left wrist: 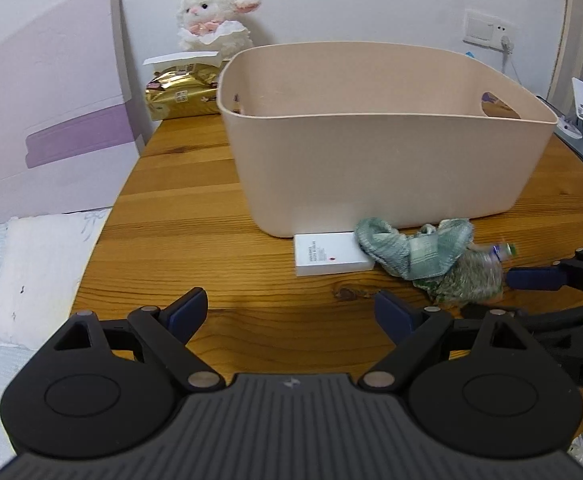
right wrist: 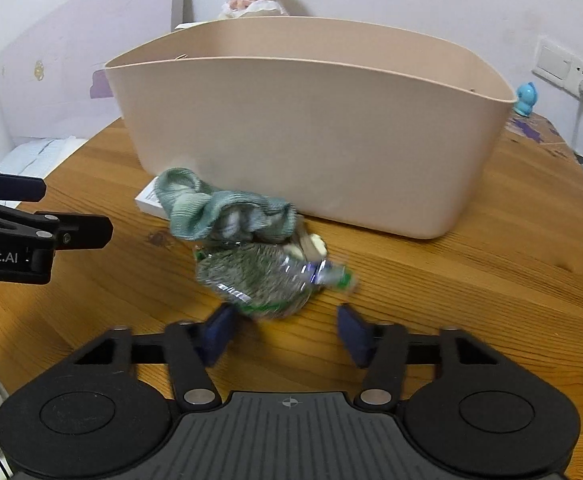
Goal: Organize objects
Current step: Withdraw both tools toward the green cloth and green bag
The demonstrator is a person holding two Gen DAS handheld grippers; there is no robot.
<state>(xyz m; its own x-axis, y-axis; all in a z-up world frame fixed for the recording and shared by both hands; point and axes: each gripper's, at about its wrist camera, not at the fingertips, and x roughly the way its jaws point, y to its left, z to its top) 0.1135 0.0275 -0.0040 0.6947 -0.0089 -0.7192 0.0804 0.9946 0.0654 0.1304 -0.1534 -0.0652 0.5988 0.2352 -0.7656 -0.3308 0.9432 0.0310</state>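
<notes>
left wrist view: left gripper spread wide over bare table, holding nothing; tub behind, with white box flat against its base and cloth overlapping the box's corner. gold packet shows only here. right wrist view: right gripper parted and empty, crushed bottle just ahead of its fingertips, blurred, partly under the cloth; box mostly hidden. blue figurine shows only here.
</notes>
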